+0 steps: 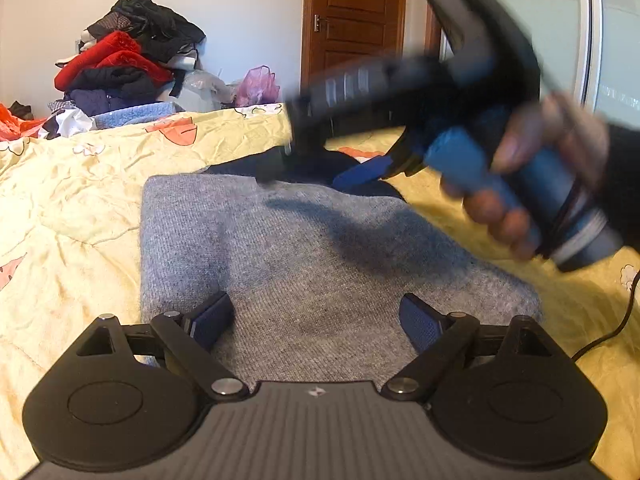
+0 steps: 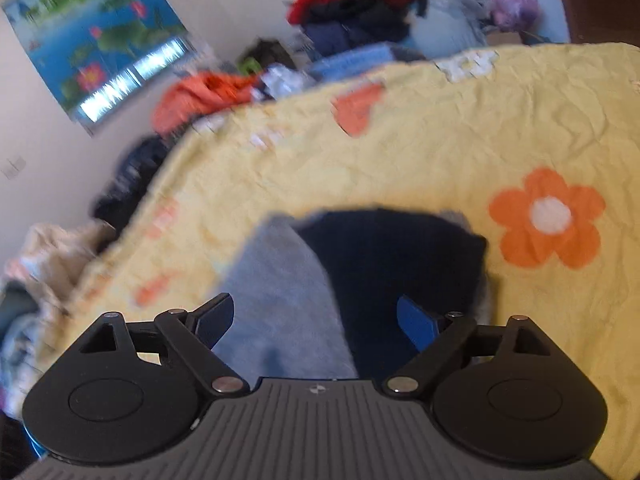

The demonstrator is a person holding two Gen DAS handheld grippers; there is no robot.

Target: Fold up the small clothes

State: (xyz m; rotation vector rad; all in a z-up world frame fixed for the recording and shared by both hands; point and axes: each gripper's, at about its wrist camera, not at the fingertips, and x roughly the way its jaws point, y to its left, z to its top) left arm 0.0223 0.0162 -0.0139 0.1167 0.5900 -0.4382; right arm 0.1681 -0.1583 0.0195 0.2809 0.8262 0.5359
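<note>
A folded grey knit garment [image 1: 304,256] lies on the yellow flowered bedspread [image 1: 72,216], with a dark navy part [image 1: 352,168] at its far end. My left gripper [image 1: 316,320] is open and empty, just above the garment's near edge. My right gripper [image 1: 320,176] shows blurred over the far end, held by a hand [image 1: 532,184]. In the right wrist view the right gripper [image 2: 316,320] is open and empty above the grey garment [image 2: 276,300] and its navy part [image 2: 396,256].
A pile of red, black and blue clothes [image 1: 124,64] sits at the bed's far left, with plastic bags [image 1: 256,86] beside it. A wooden door [image 1: 356,20] is behind. A black cable [image 1: 616,320] lies on the bedspread at right. A lotus poster [image 2: 100,40] hangs on the wall.
</note>
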